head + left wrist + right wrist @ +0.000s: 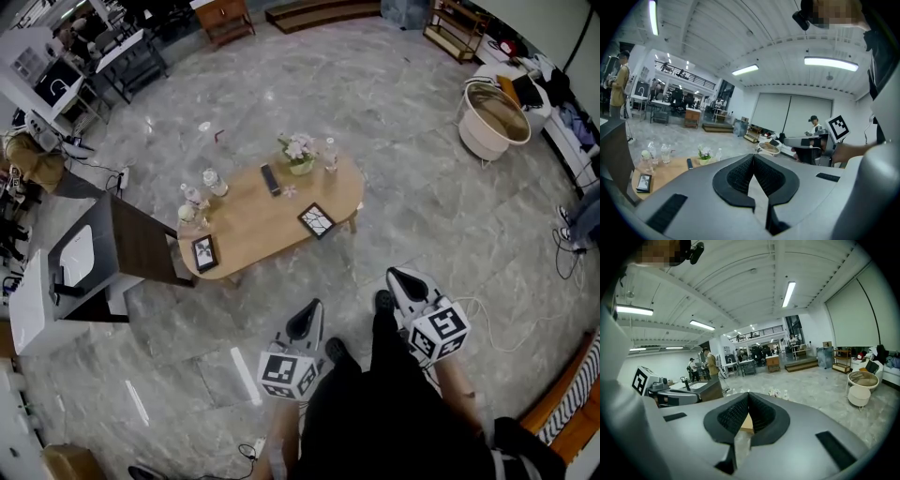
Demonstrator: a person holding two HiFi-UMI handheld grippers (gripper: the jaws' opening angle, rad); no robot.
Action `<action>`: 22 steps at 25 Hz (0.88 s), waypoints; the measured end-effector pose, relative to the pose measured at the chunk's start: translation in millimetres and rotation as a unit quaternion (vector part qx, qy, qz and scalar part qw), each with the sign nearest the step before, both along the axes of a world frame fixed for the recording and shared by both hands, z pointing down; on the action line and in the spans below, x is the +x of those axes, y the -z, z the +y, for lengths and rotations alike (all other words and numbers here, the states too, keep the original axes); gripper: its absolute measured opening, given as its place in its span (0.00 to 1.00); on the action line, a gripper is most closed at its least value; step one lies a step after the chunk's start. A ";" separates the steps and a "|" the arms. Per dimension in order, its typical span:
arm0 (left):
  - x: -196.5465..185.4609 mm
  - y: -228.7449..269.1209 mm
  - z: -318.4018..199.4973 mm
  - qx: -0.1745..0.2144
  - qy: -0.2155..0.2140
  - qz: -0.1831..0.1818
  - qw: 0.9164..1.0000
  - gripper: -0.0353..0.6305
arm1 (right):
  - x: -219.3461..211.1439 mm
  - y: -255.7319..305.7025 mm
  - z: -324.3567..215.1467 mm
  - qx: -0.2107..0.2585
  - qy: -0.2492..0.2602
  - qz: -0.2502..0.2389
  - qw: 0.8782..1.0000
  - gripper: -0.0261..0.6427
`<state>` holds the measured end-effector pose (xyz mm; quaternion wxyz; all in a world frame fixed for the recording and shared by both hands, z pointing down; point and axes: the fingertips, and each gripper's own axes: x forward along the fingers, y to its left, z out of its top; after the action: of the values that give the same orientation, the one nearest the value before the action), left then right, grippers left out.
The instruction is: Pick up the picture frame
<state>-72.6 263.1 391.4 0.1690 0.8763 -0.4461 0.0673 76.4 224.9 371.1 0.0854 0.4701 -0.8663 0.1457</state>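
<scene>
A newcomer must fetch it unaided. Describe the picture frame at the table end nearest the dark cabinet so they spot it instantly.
Find the oval wooden table on the marble floor. At its end beside the dark cabinet, just in front of the clear bottles, sits a small black-rimmed picture frame. The other frame lies turned like a diamond towards the opposite end.

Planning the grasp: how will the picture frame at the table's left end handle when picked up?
The picture frame is a thin, dark-bordered panel: probably rigid and light. Its front may be glazed, so perhaps fragile, slick. It sits near the table edge, so a push might slide it off.
</scene>
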 end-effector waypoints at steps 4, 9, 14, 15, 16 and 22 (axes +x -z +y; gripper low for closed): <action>17.0 7.2 -23.1 -0.003 0.017 -0.006 1.000 0.08 | 11.0 9.1 -30.7 0.007 0.021 -0.012 1.000 0.06; 52.9 12.3 -64.9 0.001 0.030 -0.016 0.999 0.08 | 37.8 11.6 -76.3 0.011 0.047 -0.026 0.998 0.06; 98.6 11.2 -106.0 -0.001 0.052 -0.011 0.999 0.08 | 67.2 5.5 -110.0 0.004 0.088 -0.032 0.996 0.06; 109.2 11.8 -113.1 -0.002 0.056 -0.008 0.998 0.08 | 74.6 4.6 -116.3 0.001 0.094 -0.033 0.995 0.06; 119.4 12.4 -119.7 -0.003 0.059 -0.003 0.998 0.08 | 81.6 4.1 -122.6 -0.001 0.100 -0.035 0.994 0.06; 147.0 3.5 -140.8 -0.022 0.089 0.010 0.996 0.08 | 102.7 -12.3 -150.3 -0.024 0.136 -0.038 0.990 0.06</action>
<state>74.4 122.3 387.9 0.1982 0.8296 -0.5193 0.0532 179.2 74.6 383.4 0.0824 0.3403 -0.9209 0.1712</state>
